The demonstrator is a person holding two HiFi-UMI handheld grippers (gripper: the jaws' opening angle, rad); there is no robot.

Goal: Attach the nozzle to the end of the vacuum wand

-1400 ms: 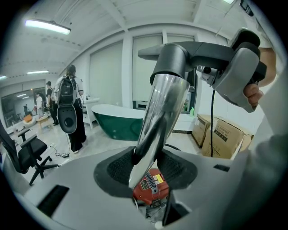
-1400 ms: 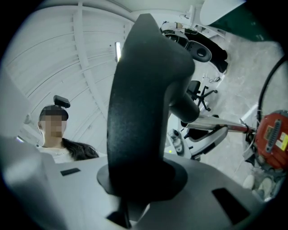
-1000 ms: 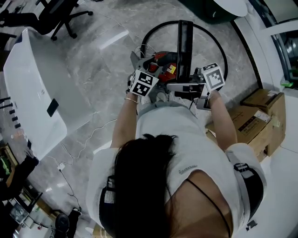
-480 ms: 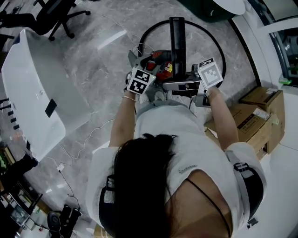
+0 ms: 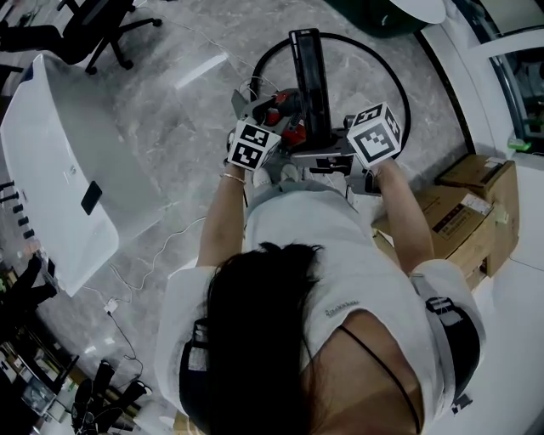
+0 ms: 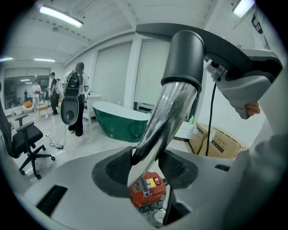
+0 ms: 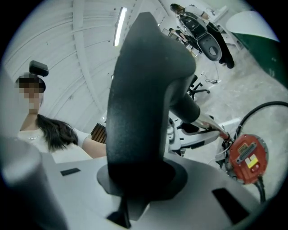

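My right gripper [image 5: 313, 153] is shut on the base of the long black nozzle [image 5: 308, 72], which fills the right gripper view [image 7: 144, 99] and rises from the jaws [image 7: 135, 179]. The nozzle's dark collar [image 6: 184, 54] sits over the top of the chrome wand [image 6: 168, 117]. The wand runs down between the pads of my left gripper [image 6: 148, 168], whose jaws have just been opening a little but still lie against the tube. In the head view the left gripper [image 5: 265, 115] is beside the red vacuum body [image 5: 276, 110].
A black hose [image 5: 399, 76] loops on the marble floor round the vacuum [image 6: 147, 191]. A white bathtub [image 5: 51, 170] stands at the left and cardboard boxes [image 5: 476, 212] at the right. An office chair [image 5: 110, 25] is at the top left. People stand by a green tub [image 6: 119, 121].
The nozzle has swung from leaning right to leaning left and shifted left in the head view. The right gripper's marker cube has turned with it. The left hand has stayed put.
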